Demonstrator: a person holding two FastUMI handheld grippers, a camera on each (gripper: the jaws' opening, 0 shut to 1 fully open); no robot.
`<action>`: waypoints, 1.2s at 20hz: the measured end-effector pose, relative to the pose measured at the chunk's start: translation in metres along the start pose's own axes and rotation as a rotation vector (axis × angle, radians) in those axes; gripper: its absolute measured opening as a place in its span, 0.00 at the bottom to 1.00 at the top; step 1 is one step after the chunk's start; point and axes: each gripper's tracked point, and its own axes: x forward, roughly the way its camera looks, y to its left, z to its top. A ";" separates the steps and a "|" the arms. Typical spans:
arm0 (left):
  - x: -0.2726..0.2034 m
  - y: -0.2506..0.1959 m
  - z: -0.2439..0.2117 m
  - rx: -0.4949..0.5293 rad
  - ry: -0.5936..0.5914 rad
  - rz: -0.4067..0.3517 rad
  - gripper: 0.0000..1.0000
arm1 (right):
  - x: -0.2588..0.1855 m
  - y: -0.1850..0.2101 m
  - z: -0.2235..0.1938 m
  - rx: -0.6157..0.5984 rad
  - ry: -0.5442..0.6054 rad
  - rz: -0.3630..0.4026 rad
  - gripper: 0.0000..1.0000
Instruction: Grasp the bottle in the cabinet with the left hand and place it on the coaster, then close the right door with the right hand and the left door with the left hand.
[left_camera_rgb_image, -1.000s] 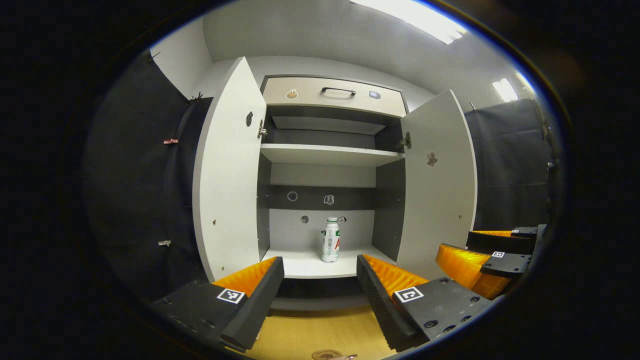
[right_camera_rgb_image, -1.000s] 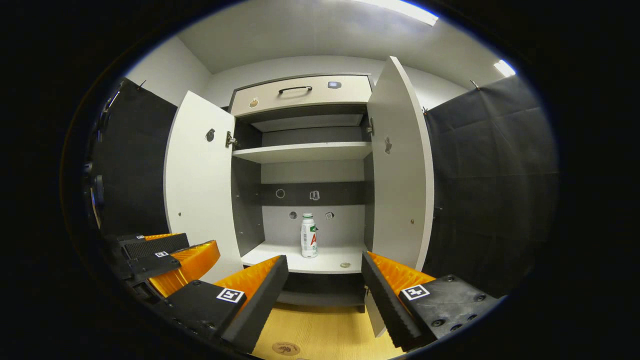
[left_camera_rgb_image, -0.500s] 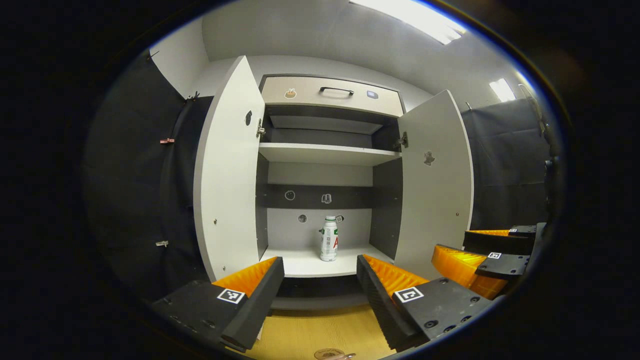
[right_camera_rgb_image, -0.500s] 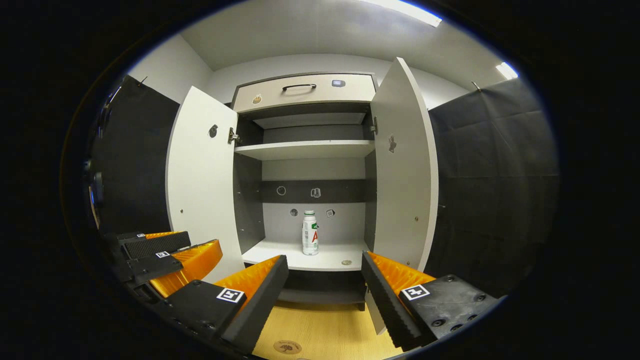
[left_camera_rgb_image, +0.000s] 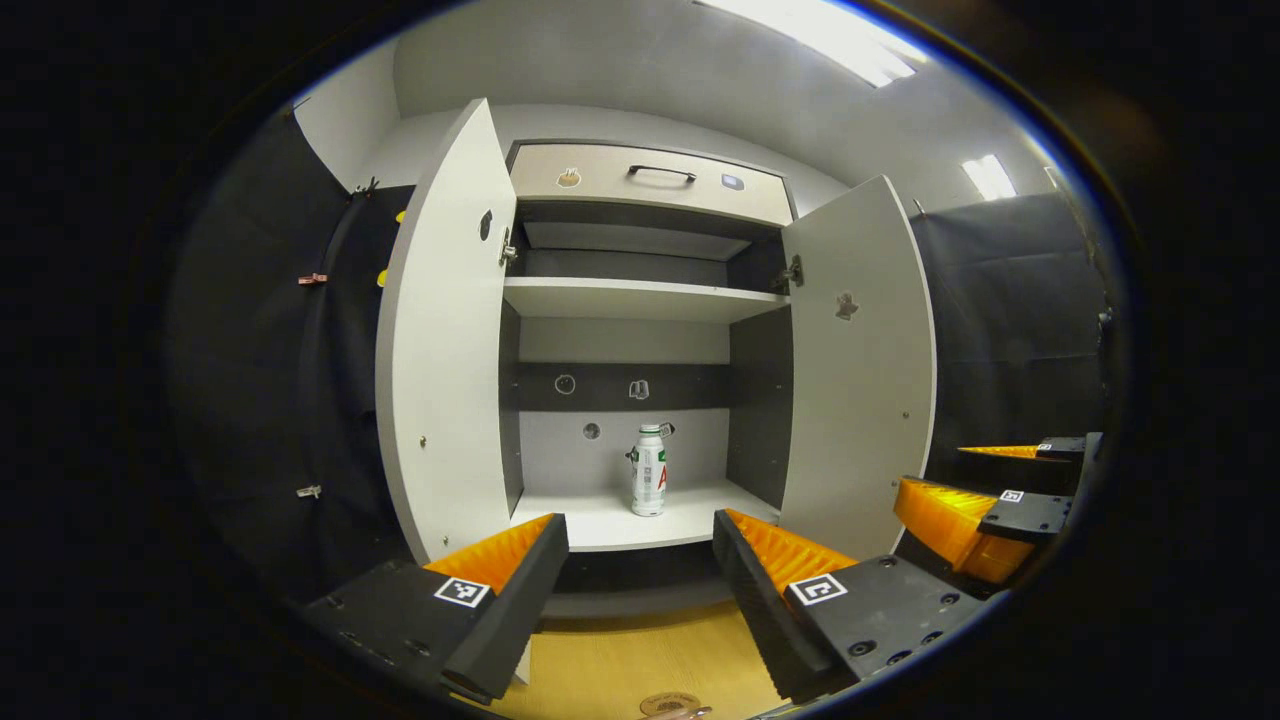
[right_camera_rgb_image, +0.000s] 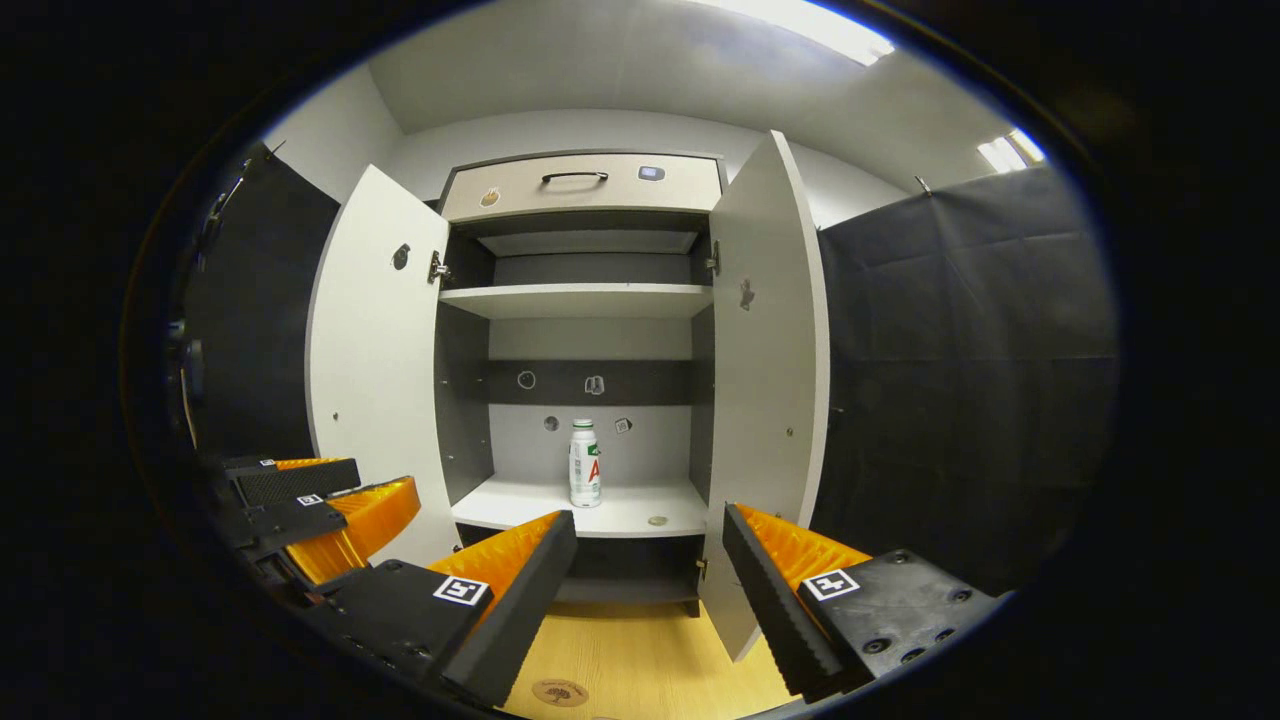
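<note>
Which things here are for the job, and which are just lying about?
For the job: small white plastic bottle; round wooden coaster; white left door; white right door; left gripper; right gripper.

Just there: beige top drawer; small round thing on the shelf.

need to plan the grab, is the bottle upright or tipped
Upright: the bottle stands on its base on the cabinet's lower shelf, cap at top.

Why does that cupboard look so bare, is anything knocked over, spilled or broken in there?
Nothing stands out. The bottle stands upright on the lower shelf, with no spill around it. Both doors, left door and right door, hang open and look sound. The bareness is just how it is stocked.
</note>
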 end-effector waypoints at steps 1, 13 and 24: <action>0.005 -0.002 0.001 0.000 -0.004 -0.006 0.93 | 0.002 -0.002 0.000 -0.002 0.000 -0.005 0.98; 0.166 -0.003 0.016 0.030 -0.069 -0.011 0.93 | 0.086 -0.003 -0.003 -0.057 -0.055 0.086 0.98; 0.330 -0.009 -0.039 0.001 0.019 -0.003 0.93 | 0.171 -0.007 -0.022 -0.110 -0.072 0.149 0.97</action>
